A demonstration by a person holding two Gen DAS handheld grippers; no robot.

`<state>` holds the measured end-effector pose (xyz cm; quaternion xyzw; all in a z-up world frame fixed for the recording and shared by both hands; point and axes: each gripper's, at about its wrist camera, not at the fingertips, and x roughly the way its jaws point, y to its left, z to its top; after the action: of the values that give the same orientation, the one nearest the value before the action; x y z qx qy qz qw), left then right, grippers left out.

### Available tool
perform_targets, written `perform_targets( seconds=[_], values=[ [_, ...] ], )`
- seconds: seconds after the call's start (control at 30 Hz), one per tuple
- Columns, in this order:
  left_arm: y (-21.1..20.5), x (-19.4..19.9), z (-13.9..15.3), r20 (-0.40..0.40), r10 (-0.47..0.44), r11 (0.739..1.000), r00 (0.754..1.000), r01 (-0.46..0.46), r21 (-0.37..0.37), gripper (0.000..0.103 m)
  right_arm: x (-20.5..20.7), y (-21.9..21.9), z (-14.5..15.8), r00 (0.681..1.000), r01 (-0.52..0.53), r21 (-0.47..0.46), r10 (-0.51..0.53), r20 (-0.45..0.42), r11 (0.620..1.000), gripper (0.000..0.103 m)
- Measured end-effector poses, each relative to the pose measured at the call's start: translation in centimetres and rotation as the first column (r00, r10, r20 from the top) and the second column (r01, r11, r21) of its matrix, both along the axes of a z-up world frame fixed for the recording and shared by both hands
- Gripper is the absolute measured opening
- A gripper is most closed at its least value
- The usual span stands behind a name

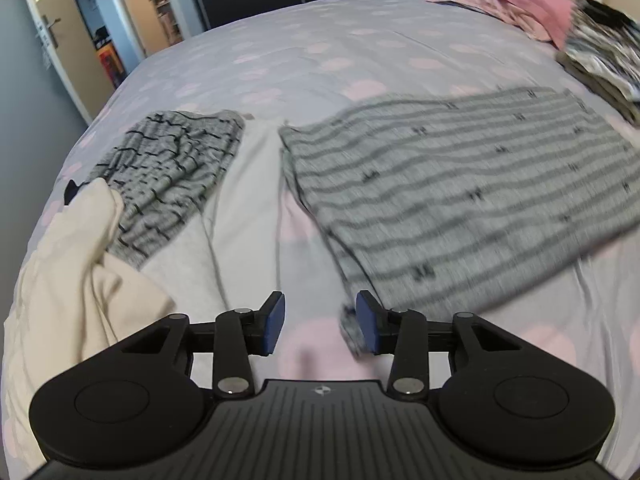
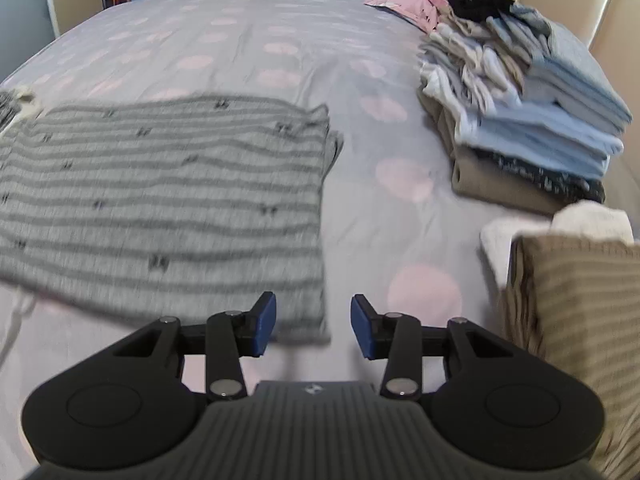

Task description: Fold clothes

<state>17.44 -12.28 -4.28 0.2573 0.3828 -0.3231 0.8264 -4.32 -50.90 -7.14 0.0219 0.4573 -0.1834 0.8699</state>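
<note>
Left wrist view: your left gripper (image 1: 320, 325) is spread wide, nothing pinched between the blue pads (image 1: 276, 322). A corner of the grey striped garment (image 1: 460, 200) sits just beside the right-hand pad, contact hard to tell through blur. The garment lies flat on the bed (image 1: 320, 52), ahead and to the right. A crumpled grey patterned piece (image 1: 168, 176) and cream cloth (image 1: 68, 264) lie to the left.

Right wrist view: your right gripper (image 2: 313, 326) is spread just as wide, holding nothing. The garment's near corner lies by its left-hand pad (image 2: 266, 322). A folded stack (image 2: 532, 120) sits on the bed to the right, well apart from the garment
</note>
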Motion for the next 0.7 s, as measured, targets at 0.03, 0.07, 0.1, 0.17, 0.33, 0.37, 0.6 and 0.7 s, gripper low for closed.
perform_targets(
  seconds=[0.03,0.07,0.1,0.17,0.33,0.37,0.6,0.7],
  values=[
    [0.0,-0.3,-0.5,0.004,-0.006,1.0,1.0,0.006,0.0,0.037,-0.7,0.5,-0.2,1.0,-0.007,-0.007,0.007,0.001,1.0,0.045],
    [0.0,-0.5,-0.9,0.005,-0.011,1.0,1.0,0.011,-0.004,0.037,-0.9,1.1,-0.6,0.999,-0.031,-0.037,0.031,0.006,0.999,0.045],
    [-0.1,-0.7,-1.4,0.006,-0.013,1.0,1.0,0.013,-0.006,0.037,-1.1,1.5,-0.9,0.998,-0.054,-0.063,0.054,0.01,0.997,0.045],
    [-0.4,-0.9,-2.2,0.005,-0.018,1.0,1.0,0.018,-0.008,0.034,-1.3,2.0,-1.4,0.996,-0.088,-0.089,0.09,0.016,0.992,0.045],
    [-1.8,-1.9,-3.0,0.027,-0.056,0.998,0.998,0.055,0.026,0.028,-1.9,1.6,-1.8,0.991,-0.122,-0.084,0.126,0.043,0.989,0.045],
    [-2.0,-2.0,-3.2,0.031,-0.058,0.998,0.998,0.056,0.039,0.024,-2.0,1.3,-1.9,0.991,-0.118,-0.077,0.122,0.048,0.99,0.045],
    [-2.1,-1.9,-4.2,0.023,-0.052,0.996,0.998,0.05,0.068,0.017,-1.3,-0.6,-3.1,0.996,-0.072,-0.03,0.074,0.048,0.997,0.045],
    [-2.2,-1.9,-4.2,0.016,-0.057,0.997,0.998,0.056,0.053,0.011,-0.3,-0.6,-3.6,0.997,-0.075,-0.036,0.076,0.027,0.997,0.045]
  ],
)
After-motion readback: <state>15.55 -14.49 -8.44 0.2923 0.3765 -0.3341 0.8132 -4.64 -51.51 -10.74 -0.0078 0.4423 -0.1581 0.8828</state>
